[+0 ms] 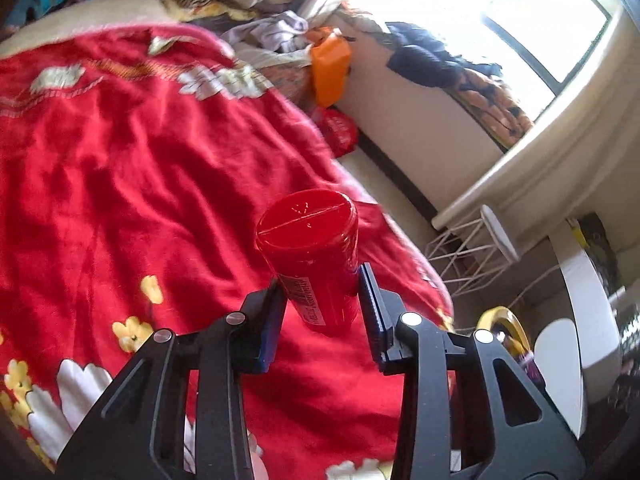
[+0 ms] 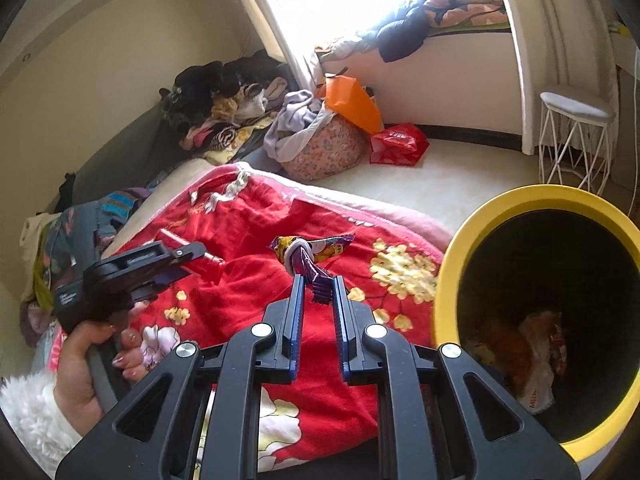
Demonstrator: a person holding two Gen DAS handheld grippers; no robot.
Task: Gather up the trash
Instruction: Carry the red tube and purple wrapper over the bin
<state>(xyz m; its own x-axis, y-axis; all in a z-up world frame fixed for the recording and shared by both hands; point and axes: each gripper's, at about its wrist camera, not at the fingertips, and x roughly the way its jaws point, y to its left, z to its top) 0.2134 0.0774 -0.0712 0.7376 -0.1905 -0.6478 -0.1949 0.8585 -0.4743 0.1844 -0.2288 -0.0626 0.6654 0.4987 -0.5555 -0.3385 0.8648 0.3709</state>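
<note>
My left gripper is shut on a red plastic bottle, whose flat end points away from the camera above the red flowered blanket. In the right wrist view the left gripper appears at the left, held by a hand. My right gripper is shut on a purple and yellow snack wrapper, which hangs crumpled over the blanket. A yellow-rimmed bin with a dark inside stands close on the right, with wrappers lying at its bottom. The bin's rim also peeks in at the right of the left wrist view.
An orange bag and a red bag lie on the floor by the window ledge. A white wire stool stands at the far right. Clothes are heaped at the head of the bed.
</note>
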